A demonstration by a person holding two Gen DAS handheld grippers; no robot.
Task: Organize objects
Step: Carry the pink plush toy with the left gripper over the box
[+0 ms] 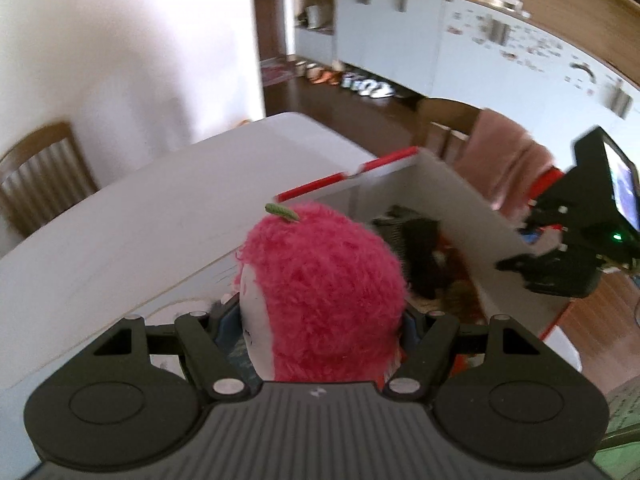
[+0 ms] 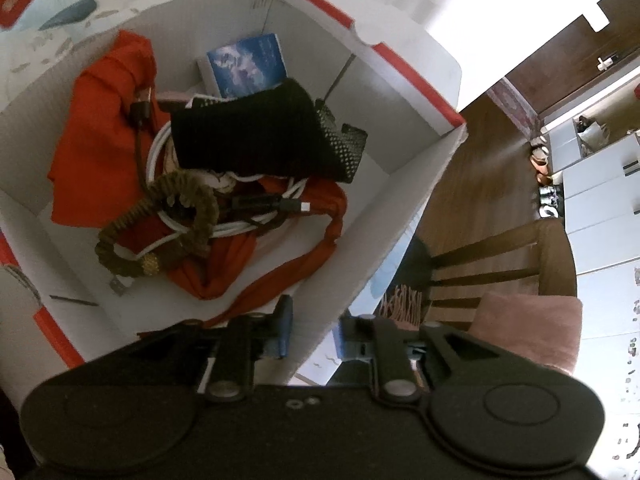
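Observation:
My left gripper (image 1: 320, 320) is shut on a fuzzy pink plush apple (image 1: 324, 292) with a green stem, held just in front of and above the open white cardboard box (image 1: 460, 196) with red edges. My right gripper (image 2: 312, 336) straddles the box's near wall (image 2: 380, 240), one finger inside and one outside, pinching the flap. Inside the box lie an orange cloth (image 2: 104, 128), a black mesh pouch (image 2: 260, 132), a blue booklet (image 2: 248, 64), white cables (image 2: 240, 224) and a brown braided cord (image 2: 160, 220). The right gripper also shows in the left wrist view (image 1: 568, 256).
The box stands on a white table (image 1: 140, 216). A wooden chair (image 1: 36, 176) is at the far left. Another chair with a pink cloth (image 2: 524, 320) stands beside the box. White cabinets (image 1: 440, 40) and shoes line the far wall.

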